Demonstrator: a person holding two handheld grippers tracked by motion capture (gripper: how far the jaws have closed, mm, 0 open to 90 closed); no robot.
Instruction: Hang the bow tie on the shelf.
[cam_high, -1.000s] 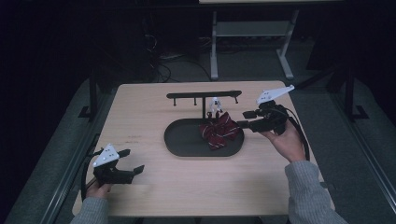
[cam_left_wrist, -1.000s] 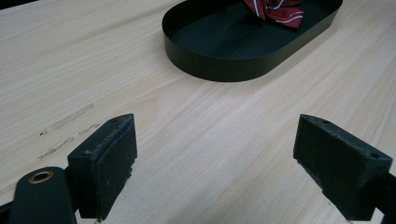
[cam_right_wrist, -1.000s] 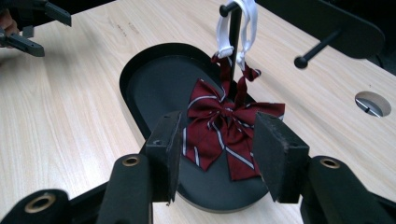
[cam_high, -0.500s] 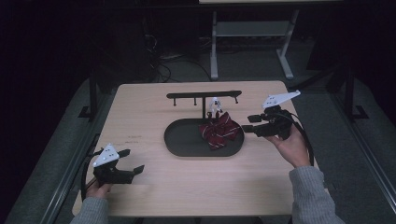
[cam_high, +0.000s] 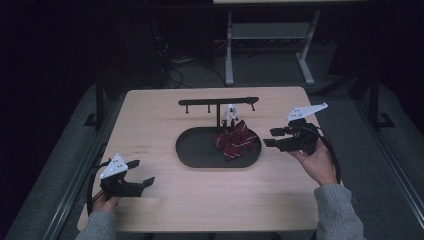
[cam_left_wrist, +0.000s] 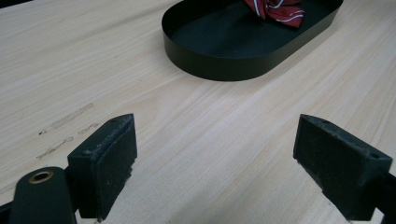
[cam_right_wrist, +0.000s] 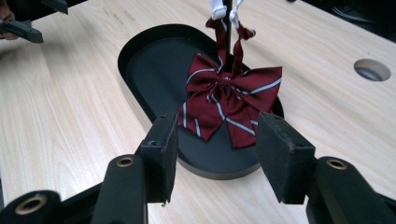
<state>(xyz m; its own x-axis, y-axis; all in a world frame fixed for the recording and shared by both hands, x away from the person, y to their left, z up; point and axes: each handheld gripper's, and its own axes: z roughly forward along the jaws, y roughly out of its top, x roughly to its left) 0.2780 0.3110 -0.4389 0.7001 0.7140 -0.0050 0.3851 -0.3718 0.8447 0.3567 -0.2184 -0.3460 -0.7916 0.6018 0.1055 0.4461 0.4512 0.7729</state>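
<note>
The dark red striped bow tie (cam_right_wrist: 229, 100) hangs from the black rack's post (cam_high: 218, 104) and rests on the right end of the black oval tray (cam_high: 200, 157). My right gripper (cam_right_wrist: 215, 156) — jaws spread, empty — sits just beside it, bow straight ahead, wings crosswise. My left gripper (cam_left_wrist: 217, 158), also spread, lies well apart — so I judge the right one goes.

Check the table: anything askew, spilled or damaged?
Nothing spilled or broken. The striped bow tie hangs by its strap from the black rack, its lower edge resting in the oval tray. A few faint scuff marks show on the tabletop.
</note>
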